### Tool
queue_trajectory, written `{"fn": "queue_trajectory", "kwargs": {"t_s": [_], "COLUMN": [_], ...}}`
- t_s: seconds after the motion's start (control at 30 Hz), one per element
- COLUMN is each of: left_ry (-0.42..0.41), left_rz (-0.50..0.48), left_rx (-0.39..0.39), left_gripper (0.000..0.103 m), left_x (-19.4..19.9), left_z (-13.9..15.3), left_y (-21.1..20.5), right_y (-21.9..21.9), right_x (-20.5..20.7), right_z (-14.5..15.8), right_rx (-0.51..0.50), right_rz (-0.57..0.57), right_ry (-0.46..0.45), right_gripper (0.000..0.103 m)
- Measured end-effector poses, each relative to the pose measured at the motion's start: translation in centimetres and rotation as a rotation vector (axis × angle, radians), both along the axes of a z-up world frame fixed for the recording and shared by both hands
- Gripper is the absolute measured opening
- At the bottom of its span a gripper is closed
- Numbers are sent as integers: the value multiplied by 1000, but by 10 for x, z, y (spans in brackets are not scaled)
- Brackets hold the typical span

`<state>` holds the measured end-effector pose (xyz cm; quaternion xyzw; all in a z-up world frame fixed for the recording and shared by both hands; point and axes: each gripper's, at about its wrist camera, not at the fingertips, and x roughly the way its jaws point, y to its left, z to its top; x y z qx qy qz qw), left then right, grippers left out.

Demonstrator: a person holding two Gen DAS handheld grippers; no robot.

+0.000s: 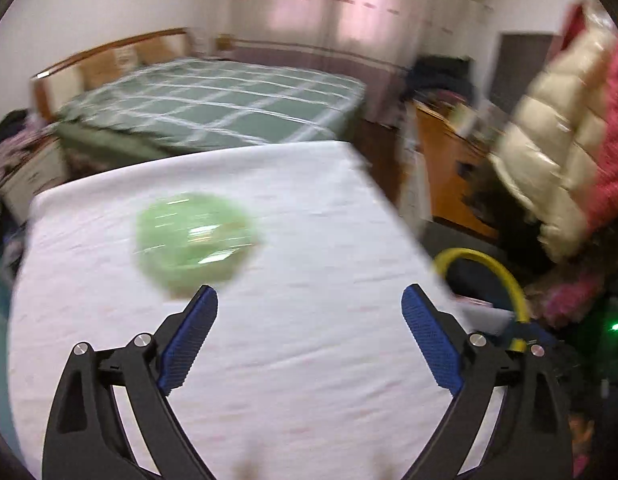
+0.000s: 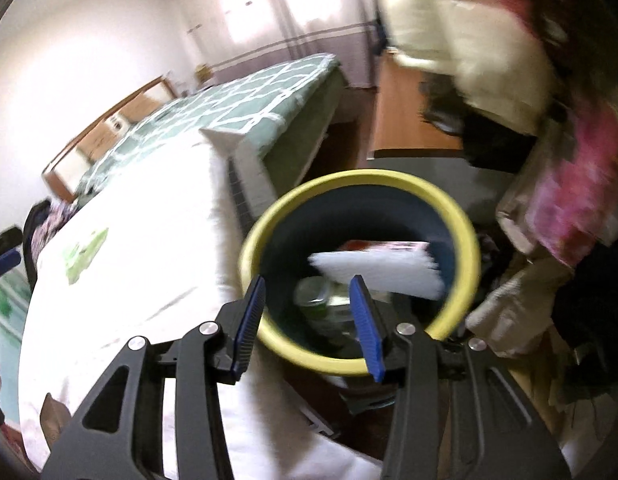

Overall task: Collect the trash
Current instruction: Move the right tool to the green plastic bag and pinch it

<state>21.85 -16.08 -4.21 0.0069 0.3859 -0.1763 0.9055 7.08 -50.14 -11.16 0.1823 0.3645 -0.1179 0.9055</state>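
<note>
Here, nearest the lens in the left wrist view, the left gripper hangs over a table covered in a white cloth, its blue-padded fingers spread wide with nothing between them. Just ahead of the left fingertip lies a green wrapper on the cloth — blurred, so its print cannot be read.

In the right wrist view the right gripper is poised above a dark bin with a yellow rim, which stands beside the table's edge. Its fingers are parted and grip nothing. A white piece of trash, streaked by motion blur, sits in the bin's mouth just beyond the fingertips, apart from both pads; whether it is resting or in the air cannot be told. Lower in the bin there is a greenish item and a red-and-white packet, both indistinct. The same green wrapper shows to the left on the cloth, well apart from the bin.

Farther off — a bed with a green checked cover and wooden headboard, a wooden cabinet, hanging cream and pink jackets, and curtains at the back wall.
</note>
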Motion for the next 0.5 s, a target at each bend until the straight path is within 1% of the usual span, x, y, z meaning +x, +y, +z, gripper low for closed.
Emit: {"fn": "queue_trajectory", "kwargs": {"t_s": [0.1,0.17,0.3,0.4,0.5], "left_ry": [-38,-63,-121,-129,-120], "left_rz": [135,231,389,467,523], "left_rx": [33,58,117,137,128], "left_gripper": [92,92,92,92,92], "left_x": [4,11,27,37,42], "left_z": [-13,-21,-38,-51,-62], "left_y": [60,100,161,197,224], "right_y": [35,64,122,164,201], "right_x": [26,47,85,114,143], "right_z": [9,18,33,39,39], "right_rx": [-25,-66,-106,-133,-173], "right_rz": [91,155,292,386,467], "right_ry": [4,2,-10,-17,0], "right_gripper": [42,42,43,47,47]}}
